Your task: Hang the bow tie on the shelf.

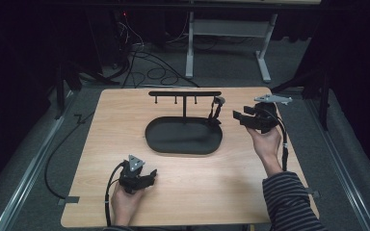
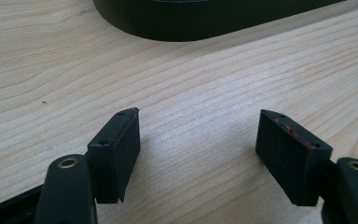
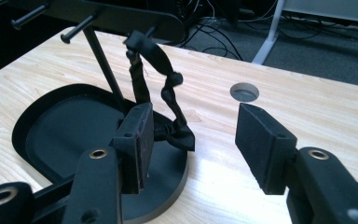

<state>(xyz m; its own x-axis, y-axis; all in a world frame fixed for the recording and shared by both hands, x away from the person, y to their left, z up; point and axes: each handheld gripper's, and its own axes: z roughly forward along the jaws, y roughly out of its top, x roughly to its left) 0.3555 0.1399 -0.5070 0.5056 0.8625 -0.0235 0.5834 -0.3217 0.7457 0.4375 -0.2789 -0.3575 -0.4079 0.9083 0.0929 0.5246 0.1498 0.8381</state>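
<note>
High view: black strap [image 1: 216, 111] hangs from right peg of stand [image 1: 184, 94], tail on tray [image 1: 183, 137]. Right gripper [image 1: 239, 117] near, jaws wide, empty. Left gripper [image 1: 150, 176] wide, idle. Strap likely light, floppy; pinch mid-loop.

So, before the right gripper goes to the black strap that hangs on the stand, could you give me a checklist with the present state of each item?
1. Right gripper jaws open, nothing between them: ok.
2. Black strap hangs from the end peg of the stand, lower end resting on the oval tray: ok.
3. Right gripper aimed at the strap: not ok; the strap sits in line with the left jaw, not in the gap.
4. Right gripper apart from the strap, no contact: ok.
5. Left gripper open, low over bare table, away from the tray: ok.
6. How firmly the strap sits on its peg: cannot tell.
</note>
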